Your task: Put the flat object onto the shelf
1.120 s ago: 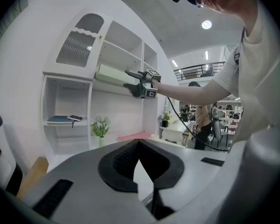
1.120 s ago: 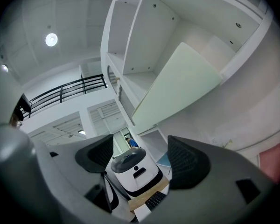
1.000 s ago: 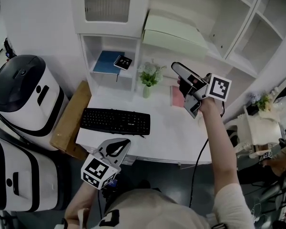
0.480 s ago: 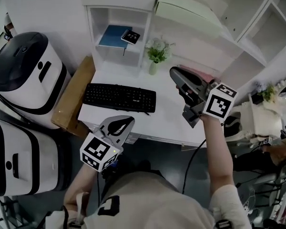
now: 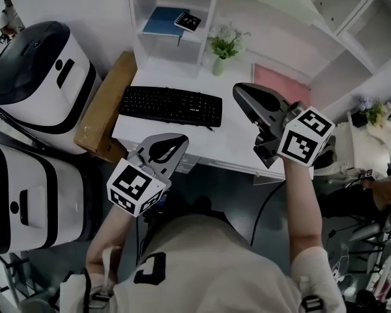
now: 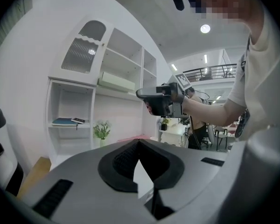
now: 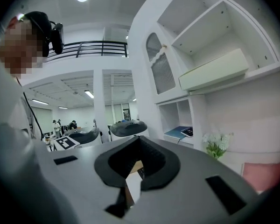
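- White machines (image 5: 32, 77), far left, beside the bench: clear of the work, no hazard.
- Cardboard box (image 5: 107, 113), leaning at the bench's left end: well apart from both claws.
- Left claw (image 5: 176, 141): jaws together, nothing between them; it hangs in front of the bench's near edge, below the keyboard (image 5: 173, 105).
- Shelf (image 5: 197, 36), open compartment above the bench (image 5: 231, 142): already holds a blue notebook (image 5: 161, 21) with a small black item on top. Risk: a piece slid in carelessly could shove these back or knock the black item off.
- Potted plant (image 5: 225, 44), upright at the back of the bench, between the shelf compartment and the flat object. Risk: it probably stands in the carrying path; a low sweep of an arm could tip it.
- Right claw (image 5: 242, 91): jaws have just been closing and now meet, empty; it hangs over the bench, near the flat object but not on it.
- Flat object (image 5: 283, 83), pink: lies flat on the bench at the back right, next to the wall, not on any shelf. Risks: a shut claw must open first; lying flush, it gives no edge to pinch, so a jaw may only push it into the wall; if pinched by one edge, it could swing or slip out in transit.
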